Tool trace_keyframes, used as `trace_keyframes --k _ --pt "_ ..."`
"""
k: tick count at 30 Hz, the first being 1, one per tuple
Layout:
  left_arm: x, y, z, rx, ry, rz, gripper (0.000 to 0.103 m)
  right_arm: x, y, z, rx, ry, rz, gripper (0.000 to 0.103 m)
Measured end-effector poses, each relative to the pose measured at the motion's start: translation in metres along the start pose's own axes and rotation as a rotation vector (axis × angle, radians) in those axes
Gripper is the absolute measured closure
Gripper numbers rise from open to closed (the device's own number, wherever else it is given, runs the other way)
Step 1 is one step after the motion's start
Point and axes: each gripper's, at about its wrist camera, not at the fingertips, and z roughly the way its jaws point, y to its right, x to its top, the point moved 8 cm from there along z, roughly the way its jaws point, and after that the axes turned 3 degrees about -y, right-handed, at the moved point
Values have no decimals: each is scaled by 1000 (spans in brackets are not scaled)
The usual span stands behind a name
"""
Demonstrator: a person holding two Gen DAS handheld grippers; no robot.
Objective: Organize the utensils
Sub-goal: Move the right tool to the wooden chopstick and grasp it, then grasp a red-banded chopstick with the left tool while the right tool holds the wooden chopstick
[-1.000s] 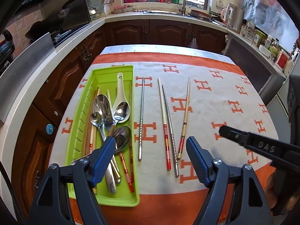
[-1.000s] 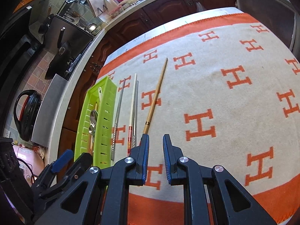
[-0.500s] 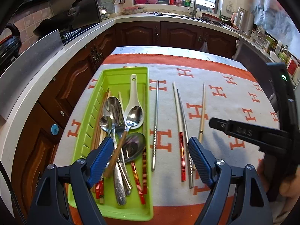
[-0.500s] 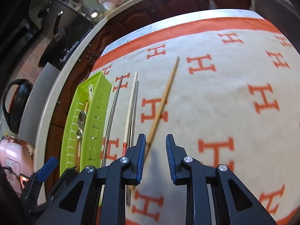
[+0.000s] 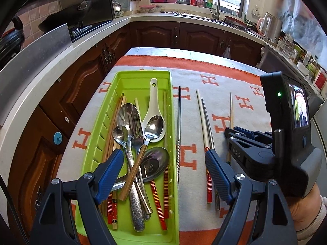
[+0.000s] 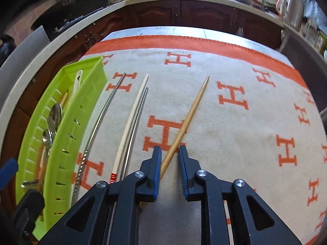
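A lime green tray at the left holds several spoons, such as a white ceramic spoon, and several chopsticks. On the cloth to its right lie a twisted steel chopstick, a white chopstick with red bands, a plain steel chopstick and a bamboo chopstick. My right gripper straddles the bamboo chopstick's near part; its jaws are closing, with a gap still showing beside the stick. My left gripper hovers open over the tray's near right edge, holding nothing.
The table wears a cream cloth with orange H marks and an orange border. Dark wooden cabinets and a pale countertop ring the table on the left and far sides. A hand holds the right gripper at the lower right.
The right gripper came down and forward along the bamboo chopstick and rolled, so the stick now lies between its jaws. The left gripper drifted slightly toward the tray.
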Motion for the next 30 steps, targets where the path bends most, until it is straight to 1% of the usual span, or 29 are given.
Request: trace_keyframes --k 3,5,7,11,12,14,16,18,22,23,24,25,27,28,29,30 --pt "-1 0 1 -2 -7 -2 22 -1 2 1 -4 12 -5 92" --pt "-1 0 3 -2 -17 -1 22 -2 5 0 11 16 8 94" --pt "-2 1 4 0 -23 3 22 -3 12 -2 49 7 45 97" --pt "-3 7 2 -1 -29 23 22 -9 32 -8 162 -29 161 97" --pt "-3 10 2 -8 -35 30 23 -10 37 -8 174 -33 182 97" --pt "-3 16 2 -20 -46 41 23 -15 48 -12 229 -42 240 97" --pt "-1 22 2 -39 -50 56 23 -21 57 -15 265 -50 279 97" --pt "3 29 1 -67 -56 68 24 -27 66 -19 281 -45 303 97" --pt "9 45 6 -122 -98 97 41 -39 80 -27 312 -39 339 97" --pt "10 50 8 -134 -112 105 47 -41 84 -29 318 -37 344 97" --pt "10 56 12 -151 -131 114 53 -43 88 -32 325 -33 352 97" --pt "10 62 20 -168 -165 129 57 -46 91 -35 330 -29 359 97" --pt "8 69 34 -181 -228 132 79 -48 96 -39 339 -22 367 97" --pt "7 71 39 -187 -248 127 85 -49 99 -42 345 -17 371 97" --pt "5 74 47 -200 -285 117 91 -50 102 -44 350 -13 374 97" --pt "3 76 53 -205 -303 111 92 -51 105 -47 354 -7 379 97"
